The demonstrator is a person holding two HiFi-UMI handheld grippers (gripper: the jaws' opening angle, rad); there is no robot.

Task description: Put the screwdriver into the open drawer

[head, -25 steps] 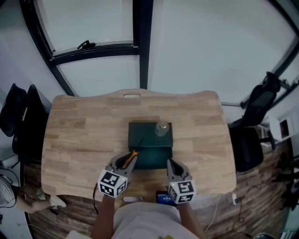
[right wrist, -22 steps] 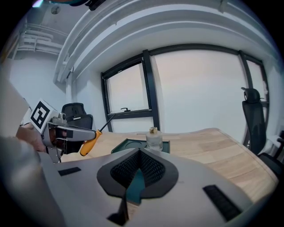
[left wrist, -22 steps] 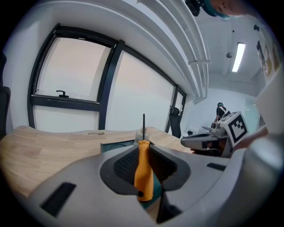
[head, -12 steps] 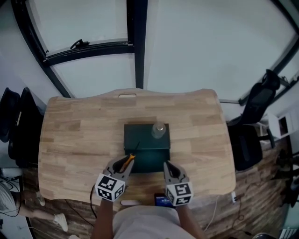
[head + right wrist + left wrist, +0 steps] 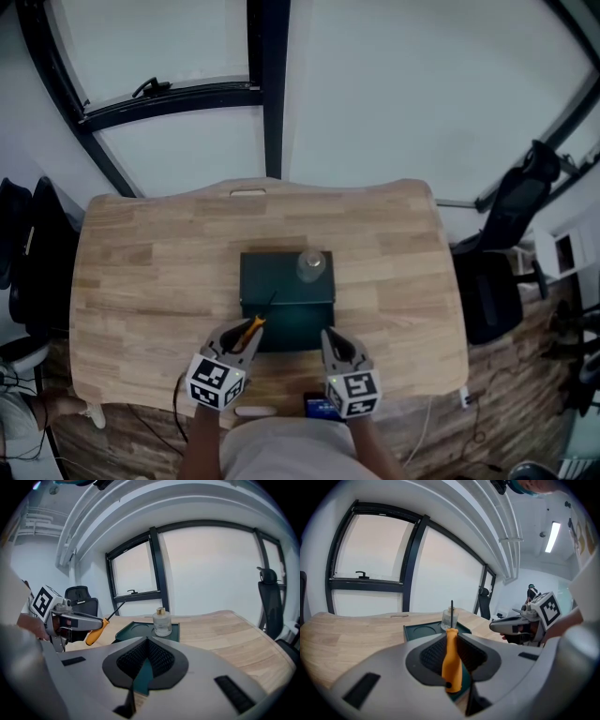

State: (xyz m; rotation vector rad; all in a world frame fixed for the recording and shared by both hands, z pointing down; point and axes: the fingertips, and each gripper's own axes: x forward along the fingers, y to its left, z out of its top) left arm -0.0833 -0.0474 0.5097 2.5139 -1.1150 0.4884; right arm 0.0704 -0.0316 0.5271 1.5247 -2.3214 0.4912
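The left gripper pinches the screwdriver by its orange handle near the table's front edge; the long tip could snag the green box's rim and twist loose. The right gripper is pressed together, empty. I count one screwdriver, one green box, one bottle, two grippers.

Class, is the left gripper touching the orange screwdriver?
Touching. The left gripper view shows the left gripper shut on the handle of the screwdriver.
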